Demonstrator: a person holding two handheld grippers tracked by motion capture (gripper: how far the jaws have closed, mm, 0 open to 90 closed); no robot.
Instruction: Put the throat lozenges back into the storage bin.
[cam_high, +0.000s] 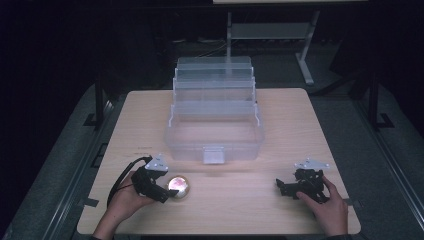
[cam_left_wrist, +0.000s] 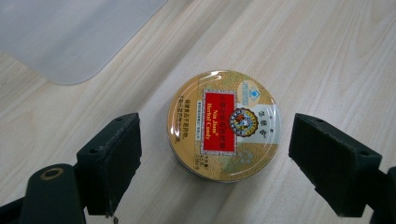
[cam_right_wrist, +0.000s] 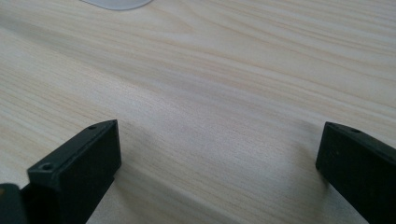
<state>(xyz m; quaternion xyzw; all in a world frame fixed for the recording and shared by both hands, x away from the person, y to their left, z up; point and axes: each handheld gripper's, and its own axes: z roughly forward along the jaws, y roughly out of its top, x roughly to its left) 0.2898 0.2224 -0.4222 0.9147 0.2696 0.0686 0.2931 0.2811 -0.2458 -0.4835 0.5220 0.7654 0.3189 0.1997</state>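
Looking down from the high view, a pale wooden bench (cam_high: 280, 130) carries a clear plastic organizer box (cam_high: 215, 112) at its middle, its tiered trays stepped open toward the far edge and a latch tab hanging at its near wall. A person's left hand (cam_high: 125, 200) comes in from the bottom left and holds the left tool (cam_high: 167, 192), which points to the right at a small round gold tin (cam_high: 178, 186) lying flat on the bench just in front of the box's near left corner. The right hand (cam_high: 327, 207) holds the right tool (cam_high: 281, 187) at the near right of the bench, well apart from the tin and the box, pointing left over bare wood. In the left gripper view, the tin (cam_left_wrist: 224, 125) lies lid up between the two black jaws, which stand wide to either side without touching it; the lid bears a red label with small print and a round emblem, and a rounded corner of the box (cam_left_wrist: 70, 37) shows at the upper left. In the right gripper view, the right tool's jaws stand wide apart over bare bench (cam_right_wrist: 219, 93), holding nothing, with a sliver of the box (cam_right_wrist: 116, 3) at the top edge.
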